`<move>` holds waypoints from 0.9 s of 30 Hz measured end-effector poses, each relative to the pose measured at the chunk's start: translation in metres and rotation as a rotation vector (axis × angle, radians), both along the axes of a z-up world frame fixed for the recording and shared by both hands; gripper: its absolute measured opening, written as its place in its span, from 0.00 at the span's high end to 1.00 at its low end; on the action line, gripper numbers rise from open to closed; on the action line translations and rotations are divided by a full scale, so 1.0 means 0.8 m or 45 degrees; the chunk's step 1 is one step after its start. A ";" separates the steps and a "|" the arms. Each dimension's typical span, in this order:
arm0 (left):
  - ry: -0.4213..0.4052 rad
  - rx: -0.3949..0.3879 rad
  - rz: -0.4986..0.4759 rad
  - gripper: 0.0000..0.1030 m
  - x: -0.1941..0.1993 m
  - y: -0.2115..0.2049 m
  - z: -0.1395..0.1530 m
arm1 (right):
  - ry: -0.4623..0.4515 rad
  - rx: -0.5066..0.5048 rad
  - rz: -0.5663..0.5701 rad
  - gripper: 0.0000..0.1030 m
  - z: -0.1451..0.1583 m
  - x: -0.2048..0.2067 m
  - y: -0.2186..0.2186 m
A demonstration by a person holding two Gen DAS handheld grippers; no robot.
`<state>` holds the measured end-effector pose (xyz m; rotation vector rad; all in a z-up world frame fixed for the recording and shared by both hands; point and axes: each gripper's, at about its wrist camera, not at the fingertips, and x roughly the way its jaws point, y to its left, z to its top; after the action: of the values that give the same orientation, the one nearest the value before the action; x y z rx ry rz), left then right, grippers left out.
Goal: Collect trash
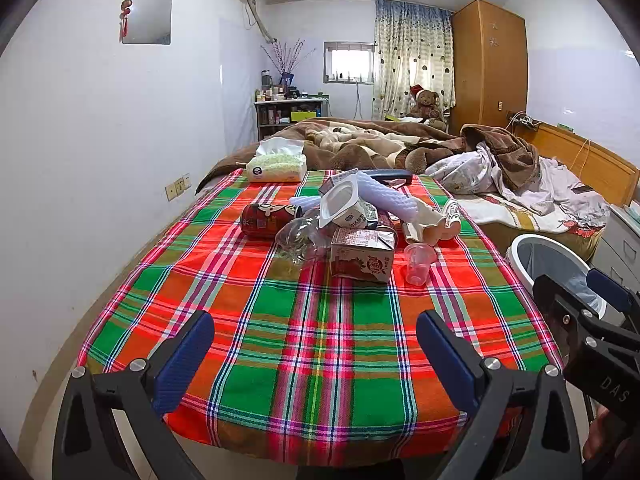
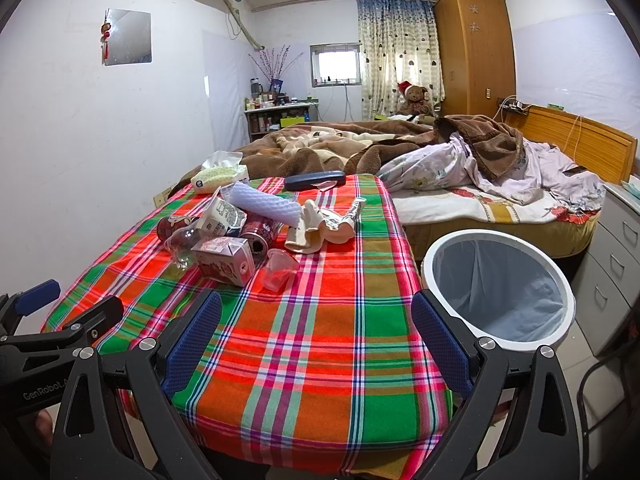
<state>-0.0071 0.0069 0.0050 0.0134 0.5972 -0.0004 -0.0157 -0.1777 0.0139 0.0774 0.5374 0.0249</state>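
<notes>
A pile of trash lies mid-table on the plaid cloth (image 1: 312,340): a red can (image 1: 268,219), a crushed clear bottle (image 1: 298,236), a milk carton (image 1: 362,255), a white yogurt cup (image 1: 344,206), a foam sleeve (image 1: 388,196) and a small pink cup (image 1: 418,263). The carton (image 2: 226,260) and pink cup (image 2: 280,269) also show in the right wrist view. A white bin (image 2: 500,270) with a liner stands right of the table. My left gripper (image 1: 316,356) and right gripper (image 2: 316,336) are open and empty over the table's near edge.
A tissue pack (image 1: 276,162) and a dark glasses case (image 2: 314,180) lie at the table's far end. An unmade bed (image 2: 460,168) is behind it. White drawers (image 2: 616,264) stand right of the bin. The wall is close on the left.
</notes>
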 end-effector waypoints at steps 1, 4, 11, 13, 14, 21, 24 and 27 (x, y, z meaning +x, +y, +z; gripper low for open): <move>-0.001 0.000 0.001 0.01 -0.001 0.000 0.000 | 0.000 0.000 0.000 0.05 0.000 0.000 0.000; 0.000 0.000 0.001 0.01 0.000 0.000 0.000 | 0.000 -0.001 -0.001 0.05 0.001 0.000 0.000; -0.001 -0.001 0.000 0.01 0.000 0.000 0.000 | -0.002 -0.002 -0.003 0.05 0.000 -0.001 -0.001; 0.001 -0.002 0.002 0.01 0.000 0.000 0.000 | -0.003 -0.003 -0.005 0.05 0.001 0.000 0.000; 0.000 -0.001 0.002 0.01 0.000 0.000 0.000 | -0.003 -0.004 -0.006 0.05 0.001 0.000 -0.001; 0.000 -0.003 0.001 0.01 -0.001 0.000 0.001 | -0.002 -0.006 -0.005 0.05 0.001 -0.001 -0.001; 0.000 -0.001 0.002 0.01 -0.001 0.000 0.001 | -0.003 -0.004 -0.005 0.05 0.001 -0.001 -0.001; 0.001 -0.005 0.001 0.01 0.000 0.001 0.001 | -0.005 -0.007 -0.007 0.05 0.002 -0.002 -0.002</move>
<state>-0.0072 0.0074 0.0058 0.0091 0.5979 -0.0013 -0.0171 -0.1794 0.0154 0.0737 0.5332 0.0185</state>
